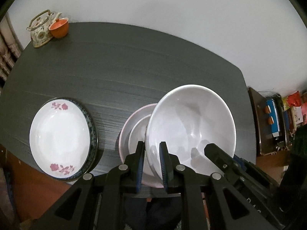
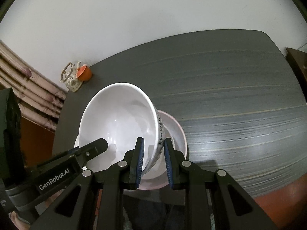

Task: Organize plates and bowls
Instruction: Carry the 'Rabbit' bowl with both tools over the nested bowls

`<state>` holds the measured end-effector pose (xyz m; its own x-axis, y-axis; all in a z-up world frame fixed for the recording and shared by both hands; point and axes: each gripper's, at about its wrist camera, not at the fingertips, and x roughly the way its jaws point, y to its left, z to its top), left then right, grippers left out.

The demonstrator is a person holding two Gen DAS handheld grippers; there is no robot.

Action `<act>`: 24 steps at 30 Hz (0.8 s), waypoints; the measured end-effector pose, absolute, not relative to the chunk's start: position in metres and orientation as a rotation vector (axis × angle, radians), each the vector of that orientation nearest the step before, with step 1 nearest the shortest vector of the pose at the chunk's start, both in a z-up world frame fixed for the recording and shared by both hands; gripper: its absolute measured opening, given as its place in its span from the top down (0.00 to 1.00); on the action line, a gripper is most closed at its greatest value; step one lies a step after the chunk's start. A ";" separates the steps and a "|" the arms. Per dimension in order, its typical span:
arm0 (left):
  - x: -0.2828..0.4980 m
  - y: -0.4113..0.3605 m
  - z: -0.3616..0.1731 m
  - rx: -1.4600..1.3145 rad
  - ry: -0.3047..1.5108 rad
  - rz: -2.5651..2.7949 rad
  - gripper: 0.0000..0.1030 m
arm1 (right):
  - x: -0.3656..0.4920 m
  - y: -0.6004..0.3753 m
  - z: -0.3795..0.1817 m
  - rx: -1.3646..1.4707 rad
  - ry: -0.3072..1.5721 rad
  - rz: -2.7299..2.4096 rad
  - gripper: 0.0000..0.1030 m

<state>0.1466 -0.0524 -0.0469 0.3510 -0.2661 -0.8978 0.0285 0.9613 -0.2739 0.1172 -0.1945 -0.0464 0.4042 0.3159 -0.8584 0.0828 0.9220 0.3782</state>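
We hold the big white bowl (image 1: 191,126) by its rim from both sides: our left gripper (image 1: 152,164) is clamped on the rim at one edge, one blue pad (image 1: 164,164) inside the wall and the other outside, and our right gripper (image 2: 153,161) is clamped on the opposite rim, where black lettering runs down the outer wall. The bowl sits tilted above the pink-rimmed bowl (image 1: 132,122); whether the two touch we cannot tell. Nothing lies inside the white bowl. Inside the pink-rimmed bowl a smaller white dish (image 1: 138,132) is nested.

To the left of the white bowl, well apart, a white plate with red flowers (image 1: 59,138) lies on top of a dark-patterned plate (image 1: 93,132). Far behind the white bowl, at the table's back corner, an orange cup (image 1: 59,27) stands touching a patterned teapot (image 1: 39,31).

The table (image 1: 134,67) is dark grey with fine streaks, set against a plain white wall (image 1: 172,5). To the right of the white bowl, beyond the table edge, a cluttered shelf (image 1: 276,115) holds boxes and packets.
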 end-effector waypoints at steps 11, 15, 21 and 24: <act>0.147 -0.052 -0.069 -0.238 1.249 -0.176 0.85 | 0.108 -0.194 -0.064 0.395 1.209 0.148 0.79; 0.148 -0.053 -0.078 -0.237 1.270 -0.168 0.85 | 0.109 -0.194 -0.069 0.402 1.225 0.149 0.79; 0.149 -0.053 -0.091 -0.238 1.294 -0.160 0.85 | 0.111 -0.193 -0.080 0.401 1.260 0.148 0.79; 0.152 -0.054 -0.093 -0.239 1.301 -0.157 0.85 | 0.115 -0.193 -0.083 0.398 1.269 0.147 0.79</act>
